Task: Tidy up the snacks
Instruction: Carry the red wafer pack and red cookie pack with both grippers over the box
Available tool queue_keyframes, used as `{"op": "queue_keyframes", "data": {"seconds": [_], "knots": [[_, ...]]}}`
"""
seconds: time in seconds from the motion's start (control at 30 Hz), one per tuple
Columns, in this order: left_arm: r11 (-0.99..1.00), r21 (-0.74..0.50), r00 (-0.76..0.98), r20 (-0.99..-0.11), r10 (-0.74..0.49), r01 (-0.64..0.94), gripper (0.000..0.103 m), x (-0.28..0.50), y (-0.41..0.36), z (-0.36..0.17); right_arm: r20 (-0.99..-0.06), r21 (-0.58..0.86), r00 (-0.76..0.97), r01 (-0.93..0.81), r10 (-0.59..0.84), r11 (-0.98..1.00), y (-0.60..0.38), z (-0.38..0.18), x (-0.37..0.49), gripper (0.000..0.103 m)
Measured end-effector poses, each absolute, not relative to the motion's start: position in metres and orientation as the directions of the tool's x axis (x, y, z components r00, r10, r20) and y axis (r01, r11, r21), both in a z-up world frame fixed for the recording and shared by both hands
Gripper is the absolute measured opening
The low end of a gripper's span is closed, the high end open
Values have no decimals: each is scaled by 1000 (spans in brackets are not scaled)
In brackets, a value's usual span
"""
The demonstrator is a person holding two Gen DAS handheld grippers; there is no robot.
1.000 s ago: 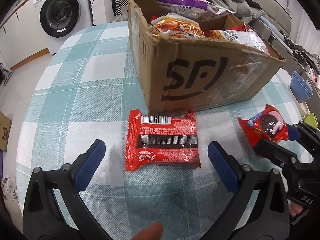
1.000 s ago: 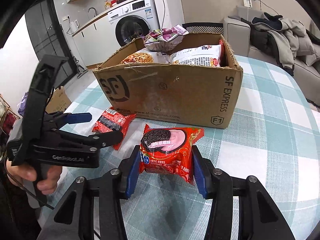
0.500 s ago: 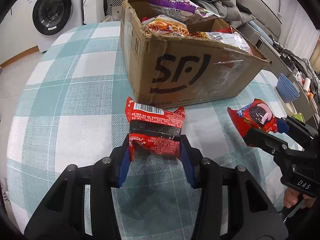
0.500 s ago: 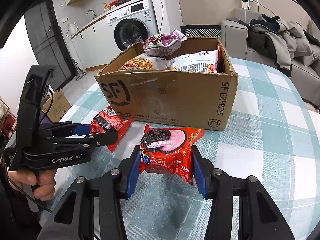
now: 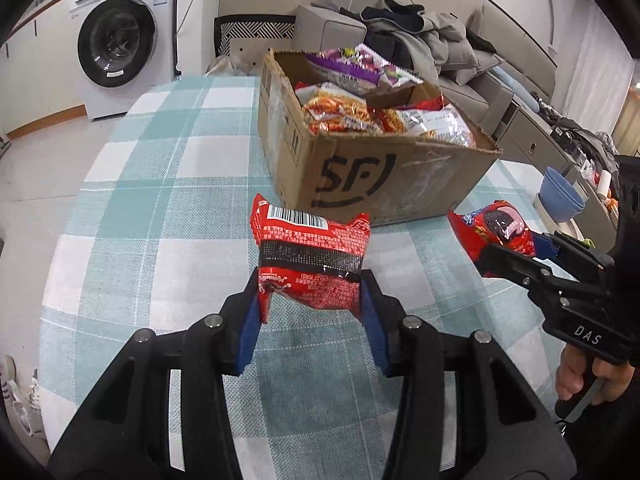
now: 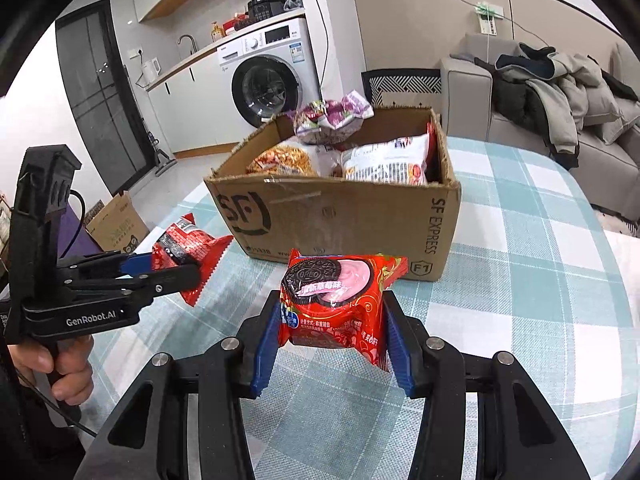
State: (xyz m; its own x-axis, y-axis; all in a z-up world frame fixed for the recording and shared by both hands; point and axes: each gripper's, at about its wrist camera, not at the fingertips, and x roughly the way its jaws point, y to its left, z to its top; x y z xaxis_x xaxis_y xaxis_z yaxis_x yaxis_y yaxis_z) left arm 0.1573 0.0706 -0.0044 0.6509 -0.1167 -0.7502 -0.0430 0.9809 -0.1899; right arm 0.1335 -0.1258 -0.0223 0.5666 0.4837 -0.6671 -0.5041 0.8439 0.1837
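My left gripper is shut on a red noodle packet with a barcode and holds it above the checked tablecloth, in front of the open cardboard SF box. My right gripper is shut on a red Oreo packet, also lifted, before the box. The box holds several snack bags. The left gripper and its packet show at the left of the right wrist view; the Oreo packet shows at the right of the left wrist view.
The round table has a teal and white checked cloth. A washing machine stands behind it on the left. A sofa with clothes is behind on the right. A blue bowl stack sits beyond the table's right edge.
My left gripper closed on the red noodle packet and lifted it off the table. My right gripper rose with the Oreo packet still held.
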Motion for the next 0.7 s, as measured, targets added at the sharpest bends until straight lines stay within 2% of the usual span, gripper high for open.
{"op": "queue_keyframes", "data": {"seconds": [0.37,0.7], "knots": [[982,-189,716,-688,-119,-18,42,138,64,41,-605,183,627,-491,491,852,-140,8,124,48],[983,-184,753,-643,-140,26,42,150,60,73,-570,177,666,-473,482,863,-150,29,132,48]]}}
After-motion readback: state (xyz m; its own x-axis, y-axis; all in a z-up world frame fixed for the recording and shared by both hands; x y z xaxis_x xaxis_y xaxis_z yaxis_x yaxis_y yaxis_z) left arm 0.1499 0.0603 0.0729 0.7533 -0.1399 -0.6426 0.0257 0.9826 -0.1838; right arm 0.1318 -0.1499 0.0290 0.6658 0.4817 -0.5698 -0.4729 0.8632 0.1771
